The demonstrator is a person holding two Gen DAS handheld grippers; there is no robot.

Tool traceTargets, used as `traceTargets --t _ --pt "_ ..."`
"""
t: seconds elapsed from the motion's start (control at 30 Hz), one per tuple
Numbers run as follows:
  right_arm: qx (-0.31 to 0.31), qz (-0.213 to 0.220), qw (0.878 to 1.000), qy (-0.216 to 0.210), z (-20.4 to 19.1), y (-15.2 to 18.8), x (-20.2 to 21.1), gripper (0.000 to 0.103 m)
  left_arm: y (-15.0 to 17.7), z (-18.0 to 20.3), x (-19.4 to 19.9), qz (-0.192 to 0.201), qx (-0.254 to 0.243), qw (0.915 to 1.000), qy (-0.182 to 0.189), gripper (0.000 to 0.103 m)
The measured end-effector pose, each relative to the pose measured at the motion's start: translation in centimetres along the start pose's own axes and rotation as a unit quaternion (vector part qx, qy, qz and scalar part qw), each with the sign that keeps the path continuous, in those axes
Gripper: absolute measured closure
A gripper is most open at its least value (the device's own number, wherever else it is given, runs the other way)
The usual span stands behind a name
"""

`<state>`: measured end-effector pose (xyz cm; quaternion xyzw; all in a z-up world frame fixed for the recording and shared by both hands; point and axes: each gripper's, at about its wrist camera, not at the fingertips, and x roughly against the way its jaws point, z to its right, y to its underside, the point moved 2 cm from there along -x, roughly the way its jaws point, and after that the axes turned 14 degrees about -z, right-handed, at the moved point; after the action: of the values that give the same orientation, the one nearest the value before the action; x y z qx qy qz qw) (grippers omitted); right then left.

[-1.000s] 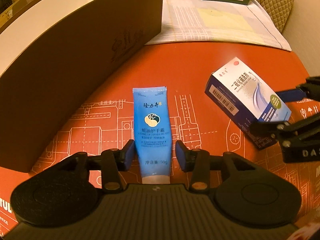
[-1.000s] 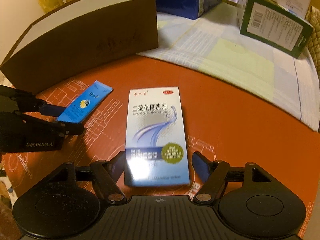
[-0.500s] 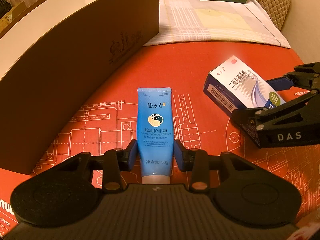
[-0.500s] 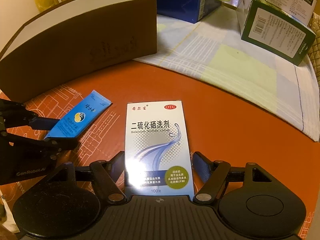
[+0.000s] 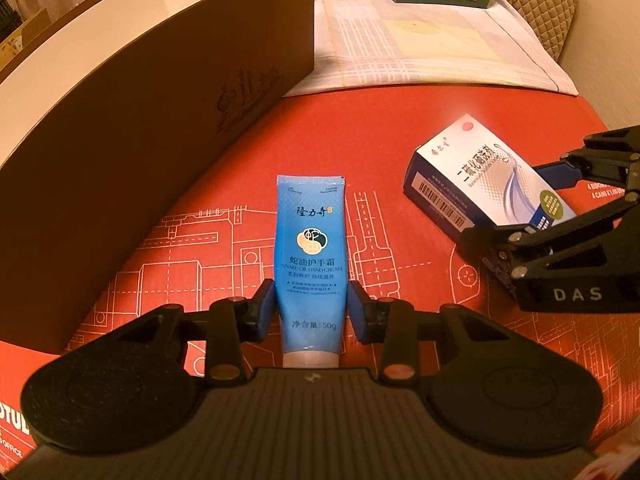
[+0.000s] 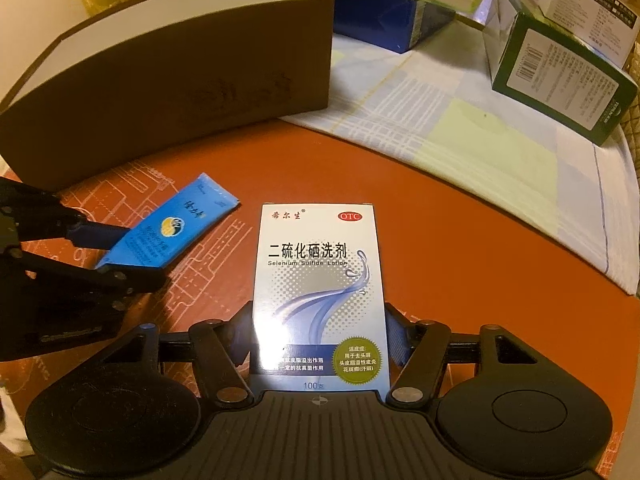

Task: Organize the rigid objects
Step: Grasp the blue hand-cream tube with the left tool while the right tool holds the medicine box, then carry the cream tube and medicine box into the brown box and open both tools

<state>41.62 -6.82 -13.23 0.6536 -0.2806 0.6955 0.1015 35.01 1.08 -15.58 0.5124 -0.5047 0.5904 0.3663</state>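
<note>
Both pairs of jaws have just been closing: the left gripper [image 5: 311, 309] now presses its fingers on the blue tube [image 5: 310, 256] between them, and the right gripper [image 6: 320, 338] pinches the white box [image 6: 320, 292]. Gripped near one end, either could tilt or slip when lifted. Contact under the box is hidden; the tube's cap is cut off.

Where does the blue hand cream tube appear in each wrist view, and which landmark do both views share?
Left wrist view: the blue hand cream tube lies lower centre, between the left gripper's pads.
Right wrist view: tube at left, pointing up-right.
Shared landmark: the brown box behind it.
</note>
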Motion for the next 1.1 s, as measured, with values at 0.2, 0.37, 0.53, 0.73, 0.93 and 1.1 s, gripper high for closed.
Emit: traceTargets --t 0.2,0.37,0.53,0.73,0.93,1.1 --pt "-0.004 0.006 1.0 -0.008 -0.4 0.4 0.8 0.042 0.3 -0.2 0.7 0.007 -0.001 1.0 0.007 0.07" --pt "-0.009 0.009 1.0 -0.015 -0.7 0.6 1.4 0.042 0.4 -0.3 1.9 0.016 -0.002 0.9998 0.01 0.07" --pt "-0.012 0.018 1.0 -0.02 -1.3 0.7 2.1 0.042 0.3 -0.8 3.3 0.035 0.0 0.9993 0.009 0.07" --pt "-0.012 0.029 0.999 -0.024 -1.9 0.4 2.8 0.042 0.2 -1.3 4.4 0.05 0.002 0.9987 0.009 0.07" --pt "-0.009 0.04 0.999 -0.025 -2.5 0.1 3.5 0.042 0.1 -1.8 5.5 0.067 0.004 0.9977 0.013 0.07" --pt "-0.006 0.05 0.998 -0.026 -2.9 -0.5 4.1 0.042 -0.1 -2.3 6.7 0.081 0.008 0.9965 0.014 0.07"
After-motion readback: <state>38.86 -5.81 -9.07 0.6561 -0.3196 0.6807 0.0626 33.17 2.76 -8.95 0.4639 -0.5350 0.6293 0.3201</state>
